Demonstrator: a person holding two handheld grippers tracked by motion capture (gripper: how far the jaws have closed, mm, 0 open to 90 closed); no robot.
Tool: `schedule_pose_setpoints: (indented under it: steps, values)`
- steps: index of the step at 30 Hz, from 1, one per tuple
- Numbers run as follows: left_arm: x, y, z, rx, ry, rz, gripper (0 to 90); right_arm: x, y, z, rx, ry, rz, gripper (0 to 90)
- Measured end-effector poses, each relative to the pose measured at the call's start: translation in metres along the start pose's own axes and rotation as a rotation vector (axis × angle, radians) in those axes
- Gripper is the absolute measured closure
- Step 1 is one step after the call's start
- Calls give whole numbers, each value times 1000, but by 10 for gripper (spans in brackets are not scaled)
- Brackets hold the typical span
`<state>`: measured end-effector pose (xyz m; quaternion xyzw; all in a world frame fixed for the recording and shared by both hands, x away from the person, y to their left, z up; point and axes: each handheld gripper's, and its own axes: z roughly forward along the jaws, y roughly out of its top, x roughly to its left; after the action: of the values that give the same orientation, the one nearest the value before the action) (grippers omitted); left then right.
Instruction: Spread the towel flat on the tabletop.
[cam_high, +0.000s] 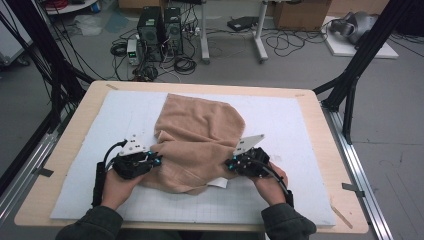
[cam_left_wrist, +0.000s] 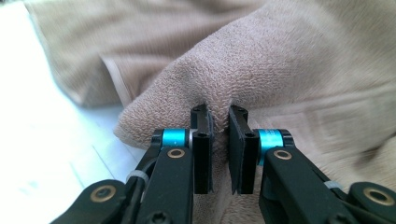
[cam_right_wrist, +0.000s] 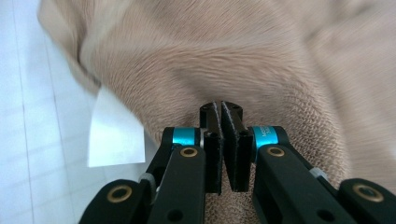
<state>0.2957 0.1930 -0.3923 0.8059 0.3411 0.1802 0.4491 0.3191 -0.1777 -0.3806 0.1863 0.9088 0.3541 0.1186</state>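
A tan towel (cam_high: 197, 137) lies crumpled on the white mat (cam_high: 290, 130). At the towel's left edge my left gripper (cam_high: 156, 161) pinches a raised fold; in the left gripper view its jaws (cam_left_wrist: 219, 113) stand almost together with towel (cam_left_wrist: 280, 60) cloth between them. On the towel's right side, my right gripper (cam_high: 230, 164) is shut on the cloth; the right gripper view shows its jaws (cam_right_wrist: 220, 107) pressed tight on the towel (cam_right_wrist: 210, 56). A white label (cam_right_wrist: 114, 133) hangs from the towel's hem just left of those jaws.
The mat covers a wooden table (cam_high: 75, 135). Black frame posts (cam_high: 360, 55) stand at both back corners. Computer towers (cam_high: 160, 30) and cables sit on the floor behind the table. Bare mat lies to the left and right of the towel.
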Motion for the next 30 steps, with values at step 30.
schedule_pose_setpoints:
  steps: [30]
  values:
    - [30, -14, 52, 209, 147, -19, 786, -27, 11, 15, -82, -33, 98, 697]
